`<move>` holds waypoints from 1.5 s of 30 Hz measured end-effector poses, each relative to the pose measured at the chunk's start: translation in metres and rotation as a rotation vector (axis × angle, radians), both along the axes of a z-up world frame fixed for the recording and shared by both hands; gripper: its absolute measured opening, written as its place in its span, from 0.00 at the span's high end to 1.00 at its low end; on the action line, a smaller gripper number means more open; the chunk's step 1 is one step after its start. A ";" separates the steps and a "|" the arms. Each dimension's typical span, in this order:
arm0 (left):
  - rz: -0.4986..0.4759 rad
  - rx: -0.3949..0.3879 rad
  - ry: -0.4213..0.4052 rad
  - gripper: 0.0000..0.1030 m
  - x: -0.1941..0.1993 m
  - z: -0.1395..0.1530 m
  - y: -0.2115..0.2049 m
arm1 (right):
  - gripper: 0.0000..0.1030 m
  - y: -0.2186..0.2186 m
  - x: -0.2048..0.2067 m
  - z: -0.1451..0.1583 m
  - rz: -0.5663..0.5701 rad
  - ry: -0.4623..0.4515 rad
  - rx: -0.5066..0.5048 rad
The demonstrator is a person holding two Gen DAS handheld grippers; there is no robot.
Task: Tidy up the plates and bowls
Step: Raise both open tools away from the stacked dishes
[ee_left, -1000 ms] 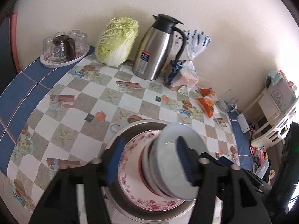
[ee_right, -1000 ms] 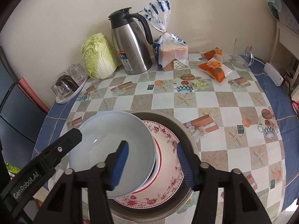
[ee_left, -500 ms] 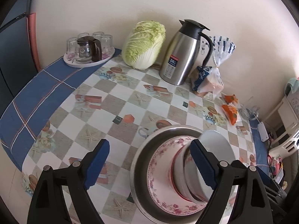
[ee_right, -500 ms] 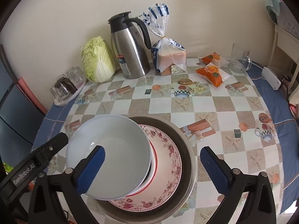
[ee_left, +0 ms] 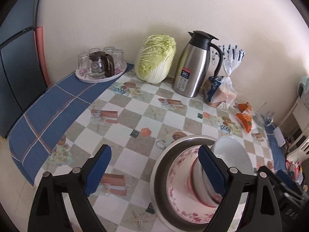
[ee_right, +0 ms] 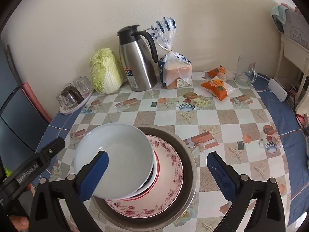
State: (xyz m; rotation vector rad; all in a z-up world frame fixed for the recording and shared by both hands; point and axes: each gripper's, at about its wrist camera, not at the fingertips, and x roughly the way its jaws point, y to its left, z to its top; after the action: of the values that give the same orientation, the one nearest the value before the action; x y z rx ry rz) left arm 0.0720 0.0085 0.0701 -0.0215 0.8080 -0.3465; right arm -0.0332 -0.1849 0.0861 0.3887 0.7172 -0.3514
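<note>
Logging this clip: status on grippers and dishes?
Left gripper and right gripper open, nothing held. White bowl tilted atop floral plate in steel basin. Nothing obstructing.

"24" on steel jug (ee_left: 195,67) label

Glossy white bowl (ee_right: 115,154) in a brushed metal basin (ee_right: 190,164) (patterned tablecloth (ee_right: 222,116) looks smooth).

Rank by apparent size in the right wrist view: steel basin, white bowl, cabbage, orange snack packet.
1. steel basin
2. white bowl, nearer the camera, so likely flattered
3. cabbage
4. orange snack packet
</note>
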 end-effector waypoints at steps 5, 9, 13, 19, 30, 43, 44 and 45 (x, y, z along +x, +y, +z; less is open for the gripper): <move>-0.004 0.040 -0.001 0.11 -0.008 -0.006 0.007 | 0.00 0.006 -0.014 -0.001 0.006 -0.016 0.011; -0.017 0.064 0.035 0.11 -0.014 -0.016 0.014 | 0.00 0.016 -0.028 -0.007 0.030 -0.002 -0.020; -0.028 0.103 0.074 0.11 -0.018 -0.028 0.017 | 0.00 0.024 -0.038 -0.014 0.049 0.020 -0.041; -0.081 0.182 0.078 0.11 -0.024 -0.041 0.018 | 0.00 0.030 -0.046 -0.029 0.064 0.071 -0.045; -0.155 0.234 0.155 0.11 -0.017 -0.062 0.018 | 0.00 0.022 -0.044 -0.054 0.061 0.193 -0.047; -0.247 0.255 0.189 0.11 -0.020 -0.075 0.004 | 0.00 0.018 -0.038 -0.068 0.066 0.243 -0.044; -0.248 0.264 0.186 0.11 -0.020 -0.075 0.003 | 0.00 0.018 -0.037 -0.068 0.069 0.244 -0.045; -0.249 0.265 0.187 0.11 -0.020 -0.076 0.003 | 0.00 0.018 -0.036 -0.069 0.071 0.247 -0.045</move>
State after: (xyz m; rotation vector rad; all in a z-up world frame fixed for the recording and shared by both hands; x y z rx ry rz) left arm 0.0521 0.0112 -0.0060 0.3007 1.0398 -0.4749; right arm -0.0694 -0.1664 0.0173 0.2783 0.9600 -0.3512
